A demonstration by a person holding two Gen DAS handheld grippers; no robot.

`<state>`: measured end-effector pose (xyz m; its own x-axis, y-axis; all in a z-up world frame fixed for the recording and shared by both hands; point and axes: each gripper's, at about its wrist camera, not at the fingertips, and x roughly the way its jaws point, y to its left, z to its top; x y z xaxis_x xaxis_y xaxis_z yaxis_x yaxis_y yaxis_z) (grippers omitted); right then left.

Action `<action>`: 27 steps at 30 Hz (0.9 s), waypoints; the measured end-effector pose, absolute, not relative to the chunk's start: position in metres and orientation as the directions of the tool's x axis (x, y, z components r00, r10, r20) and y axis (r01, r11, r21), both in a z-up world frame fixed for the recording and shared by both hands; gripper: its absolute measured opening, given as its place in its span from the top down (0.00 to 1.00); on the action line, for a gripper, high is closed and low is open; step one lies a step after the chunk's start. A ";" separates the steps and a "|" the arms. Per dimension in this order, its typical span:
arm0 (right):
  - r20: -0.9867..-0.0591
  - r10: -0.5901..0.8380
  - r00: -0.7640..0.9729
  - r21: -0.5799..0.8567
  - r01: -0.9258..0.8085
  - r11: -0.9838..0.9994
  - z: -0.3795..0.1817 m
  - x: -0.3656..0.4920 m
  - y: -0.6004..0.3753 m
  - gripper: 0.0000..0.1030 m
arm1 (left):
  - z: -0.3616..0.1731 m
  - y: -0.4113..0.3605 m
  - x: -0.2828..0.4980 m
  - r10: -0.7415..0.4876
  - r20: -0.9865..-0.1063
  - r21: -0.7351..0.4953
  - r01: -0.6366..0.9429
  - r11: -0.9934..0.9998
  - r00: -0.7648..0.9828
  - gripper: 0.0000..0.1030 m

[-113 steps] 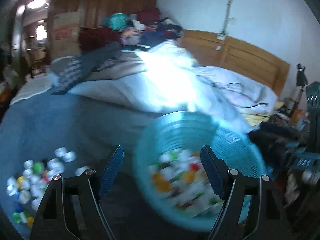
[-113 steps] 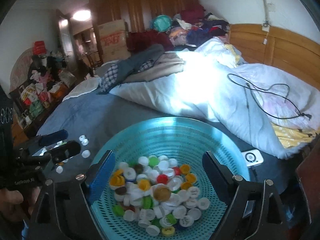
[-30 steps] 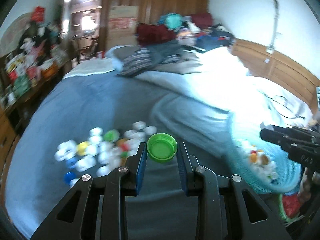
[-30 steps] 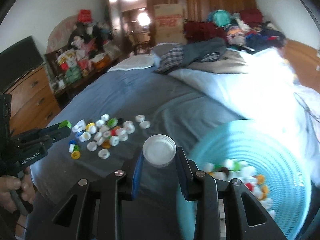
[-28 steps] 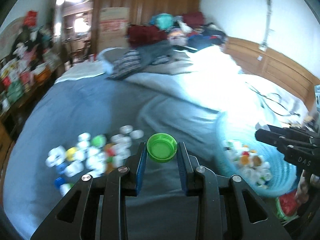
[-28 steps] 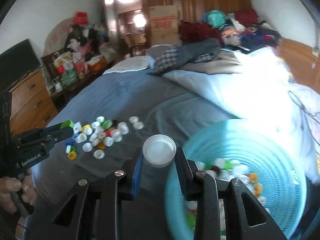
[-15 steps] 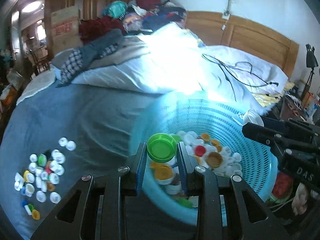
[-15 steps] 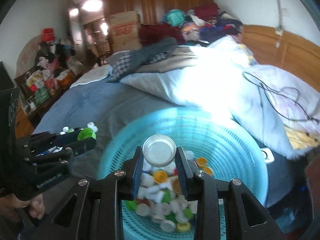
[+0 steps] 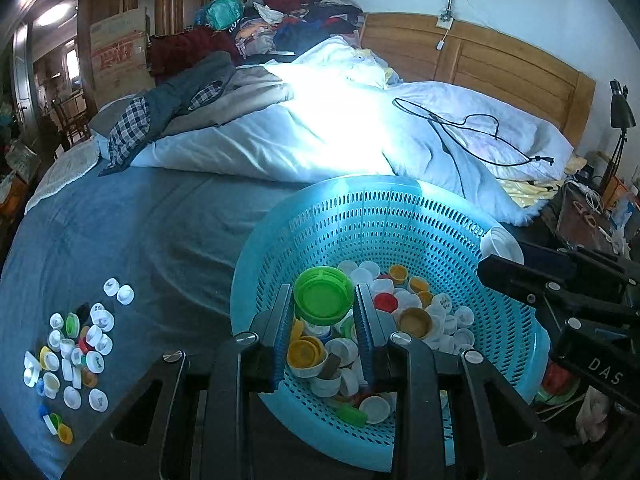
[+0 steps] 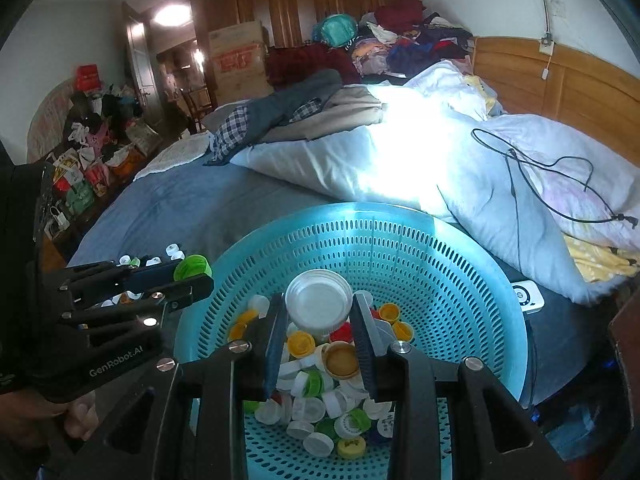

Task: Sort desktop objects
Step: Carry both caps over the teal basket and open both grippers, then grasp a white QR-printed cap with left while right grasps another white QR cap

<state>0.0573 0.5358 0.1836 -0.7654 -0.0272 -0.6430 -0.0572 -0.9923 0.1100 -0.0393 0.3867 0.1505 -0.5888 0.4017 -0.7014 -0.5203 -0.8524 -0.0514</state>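
The left gripper (image 9: 323,312) has its fingers clamped on a green cap (image 9: 323,295), held open side up above the turquoise basket (image 9: 360,216). The right gripper (image 10: 319,320) grips a white cap (image 10: 319,300) the same way — also over the basket, whose bottom is heaped with mixed caps (image 10: 340,360) in white, yellow, green and red. The basket sits on the bed (image 9: 160,220), on the blue sheet. A loose cluster of caps (image 9: 76,344) lies on the sheet well apart from the basket, to the left in the left wrist view.

One basket (image 9: 400,216); two claws (image 9: 323,312).
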 end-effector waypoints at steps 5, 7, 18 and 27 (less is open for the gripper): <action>-0.631 -0.017 -0.776 0.111 -0.069 -0.991 0.187 0.058 0.535 0.39 | 0.149 0.380 -0.040 0.395 -0.702 -0.051 -0.512 -0.858 -0.593 0.58; -0.626 -0.019 -0.779 0.109 -0.064 -0.992 0.189 0.058 0.532 0.35 | 0.150 0.369 -0.038 0.383 -0.687 -0.043 -0.491 -0.870 -0.618 0.48; -0.670 -0.143 -0.729 0.112 0.091 -0.990 0.162 0.053 0.475 0.31 | 0.072 0.140 -0.026 0.149 -0.695 -0.096 -0.114 -0.989 -0.703 0.47; -0.729 -0.220 -0.648 0.088 0.230 -0.969 0.133 0.035 0.406 0.30 | 0.019 -0.025 -0.022 0.016 -0.742 -0.247 0.251 -0.936 -0.671 0.47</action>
<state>0.0349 0.4059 0.1335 -0.6480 -0.2197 -0.7293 0.2300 -0.9692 0.0876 -0.0216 -0.0248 0.0189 -0.6707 0.0163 -0.7415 0.2508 -0.9359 -0.2475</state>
